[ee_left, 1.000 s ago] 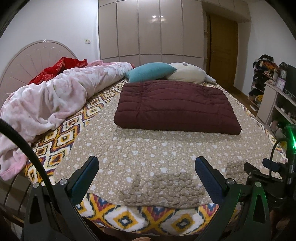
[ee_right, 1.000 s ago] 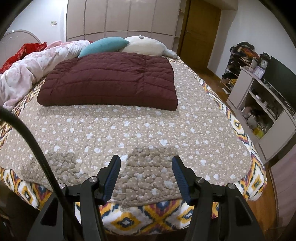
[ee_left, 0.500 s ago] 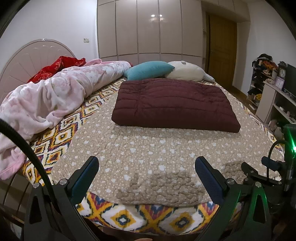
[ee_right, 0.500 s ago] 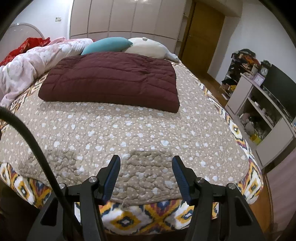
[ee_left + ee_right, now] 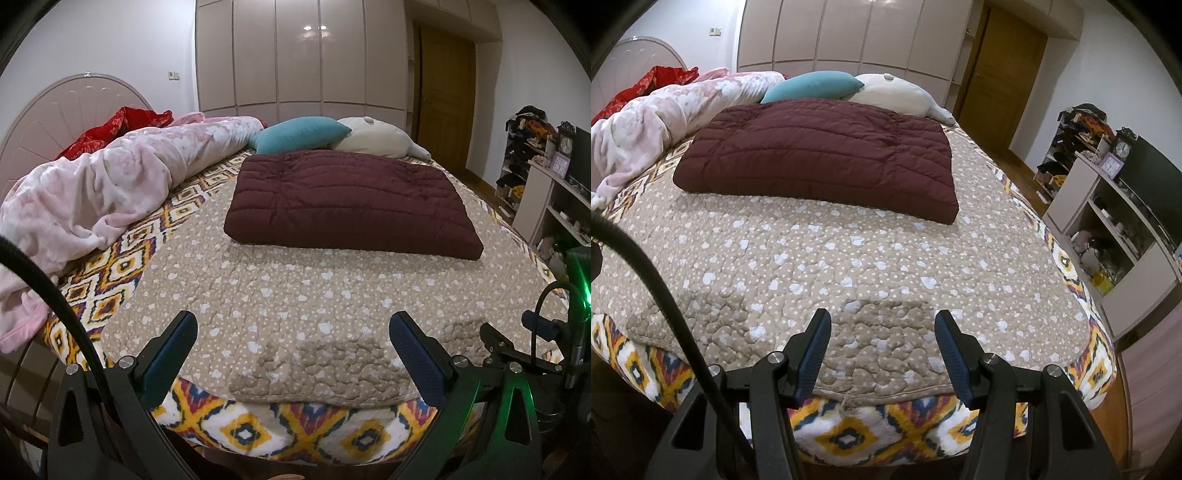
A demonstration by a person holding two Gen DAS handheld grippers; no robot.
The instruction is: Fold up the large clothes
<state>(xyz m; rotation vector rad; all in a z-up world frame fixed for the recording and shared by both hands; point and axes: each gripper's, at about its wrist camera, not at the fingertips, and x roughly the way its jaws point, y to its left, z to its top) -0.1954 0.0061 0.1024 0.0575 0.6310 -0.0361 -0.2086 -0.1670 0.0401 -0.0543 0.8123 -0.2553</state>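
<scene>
Left claw agape, right claw agape, puffy quilted maroon jacket folded rectangular

Teal pillow & cream pillow touching at far end of bed, on tan dotted quilt. Pink floral blanket bunched along left side, red cloth behind it. Wardrobe, wooden door, shelf unit w/ clock on right.

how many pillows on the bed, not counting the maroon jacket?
2. The teal pillow lies at the far end behind the folded maroon jacket; the cream pillow lies beside it, toward the door. The pink blanket could hide more.
</scene>
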